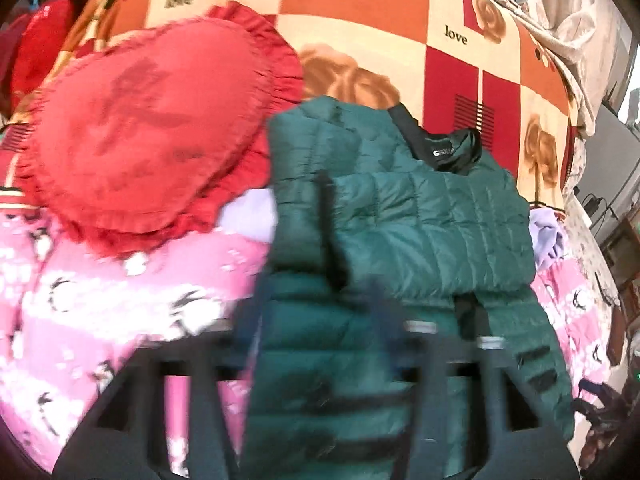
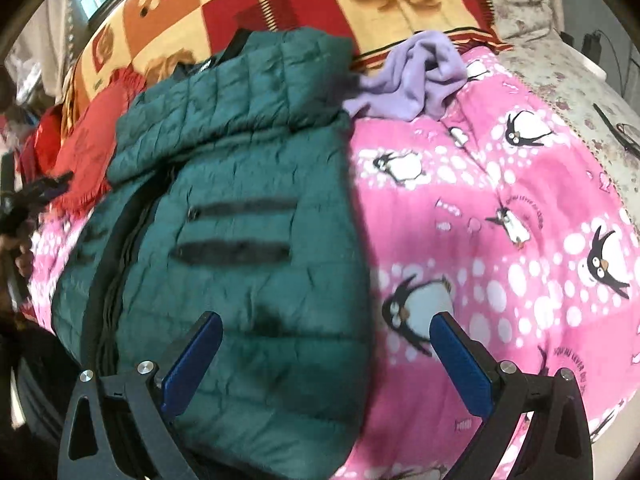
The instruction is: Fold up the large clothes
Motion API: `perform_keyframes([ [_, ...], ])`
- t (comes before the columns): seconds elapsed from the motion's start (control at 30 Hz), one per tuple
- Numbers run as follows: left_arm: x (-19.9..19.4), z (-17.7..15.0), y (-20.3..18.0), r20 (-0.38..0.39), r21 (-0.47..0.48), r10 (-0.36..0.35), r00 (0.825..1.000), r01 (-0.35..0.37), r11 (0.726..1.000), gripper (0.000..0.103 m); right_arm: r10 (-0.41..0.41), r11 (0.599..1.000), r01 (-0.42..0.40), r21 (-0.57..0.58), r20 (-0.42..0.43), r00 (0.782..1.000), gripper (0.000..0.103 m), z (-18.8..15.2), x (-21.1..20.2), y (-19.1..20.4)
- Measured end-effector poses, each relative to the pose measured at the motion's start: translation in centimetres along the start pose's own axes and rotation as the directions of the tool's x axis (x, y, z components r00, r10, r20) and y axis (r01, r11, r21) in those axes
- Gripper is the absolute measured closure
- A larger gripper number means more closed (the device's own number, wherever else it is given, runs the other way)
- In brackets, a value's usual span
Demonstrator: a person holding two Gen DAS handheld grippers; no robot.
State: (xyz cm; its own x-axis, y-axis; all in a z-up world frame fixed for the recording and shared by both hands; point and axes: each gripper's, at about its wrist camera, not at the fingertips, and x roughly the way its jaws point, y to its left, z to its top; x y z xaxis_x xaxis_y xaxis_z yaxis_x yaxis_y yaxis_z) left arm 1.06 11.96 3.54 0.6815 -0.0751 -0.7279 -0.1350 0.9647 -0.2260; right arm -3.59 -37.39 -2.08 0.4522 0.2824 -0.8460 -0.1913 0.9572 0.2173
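Observation:
A dark green quilted puffer jacket lies on a pink penguin blanket, partly folded, with its black inner collar showing at the far side. It also shows in the right wrist view, with two black pocket zips facing up. My left gripper is close over the jacket's near part; motion blur hides how its fingers stand. My right gripper is open, with blue pads spread over the jacket's near right edge and nothing between them.
A red heart-shaped cushion lies left of the jacket. A lilac cloth is bunched at the jacket's far right. An orange and red checked blanket covers the bed behind. The pink penguin blanket stretches to the right.

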Motion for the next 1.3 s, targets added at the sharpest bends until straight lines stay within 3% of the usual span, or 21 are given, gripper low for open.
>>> perform_keyframes([
  [0.1, -1.9, -0.8, 1.7, 0.013, 0.021, 0.003, 1.000, -0.004, 1.000, 0.032, 0.003, 1.000, -0.003, 0.003, -0.020, 1.000, 0.000, -0.6, 0.4, -0.1],
  [0.2, -2.9, -2.2, 2.9, -0.024, 0.025, 0.010, 1.000, -0.009, 1.000, 0.032, 0.022, 0.999, -0.021, 0.028, -0.044, 0.999, 0.000, -1.7, 1.3, -0.3],
  [0.33, -4.8, -4.9, 3.5, -0.072, -0.015, -0.036, 0.997, 0.035, 0.999, 0.032, 0.084, 0.996, -0.081, 0.039, -0.070, 0.994, 0.000, -3.7, 2.4, -0.4],
  [0.53, -8.7, -6.9, 2.3, -0.137, -0.083, -0.177, 0.975, 0.166, 0.983, 0.032, 0.137, 0.989, -0.139, 0.057, 0.039, 0.990, 0.000, -5.7, 2.1, -1.4],
  [0.67, -10.7, -7.0, 1.5, -0.105, -0.061, -0.175, 0.979, 0.170, 0.984, 0.032, 0.140, 0.987, -0.144, 0.066, 0.058, 0.988, 0.000, -5.9, 2.2, -1.5],
  [0.73, -10.1, -7.5, 1.5, -0.101, -0.034, -0.166, 0.981, 0.163, 0.986, 0.032, 0.148, 0.985, -0.154, 0.077, 0.069, 0.987, 0.000, -6.1, 2.1, -1.8],
  [0.83, -8.3, -9.4, 2.2, -0.071, 0.031, -0.025, 0.997, 0.028, 0.999, 0.032, 0.145, 0.985, -0.151, 0.085, 0.070, 0.987, 0.000, -5.9, 2.1, -1.7],
  [0.87, -7.4, -10.3, 2.7, -0.079, 0.030, -0.023, 0.997, 0.025, 0.999, 0.032, 0.140, 0.986, -0.145, 0.078, 0.066, 0.988, 0.000, -5.9, 2.2, -1.6],
  [1.0, -4.3, -13.1, 5.0, -0.176, -0.102, -0.153, 0.972, 0.137, 0.985, 0.032, 0.114, 0.992, -0.117, 0.050, 0.068, 0.991, 0.000, -6.0, 2.2, -1.0],
  [1.17, -2.6, -14.8, 4.6, -0.220, -0.109, -0.164, 0.962, 0.143, 0.984, 0.032, 0.111, 0.991, -0.116, 0.064, 0.077, 0.991, 0.000, -6.1, 2.1, -1.1],
  [1.3, -1.9, -15.1, 4.9, -0.235, -0.146, -0.185, 0.954, 0.154, 0.977, 0.024, 0.105, 0.992, -0.110, 0.064, 0.078, 0.991, 0.000, -6.0, 2.1, -0.9],
])
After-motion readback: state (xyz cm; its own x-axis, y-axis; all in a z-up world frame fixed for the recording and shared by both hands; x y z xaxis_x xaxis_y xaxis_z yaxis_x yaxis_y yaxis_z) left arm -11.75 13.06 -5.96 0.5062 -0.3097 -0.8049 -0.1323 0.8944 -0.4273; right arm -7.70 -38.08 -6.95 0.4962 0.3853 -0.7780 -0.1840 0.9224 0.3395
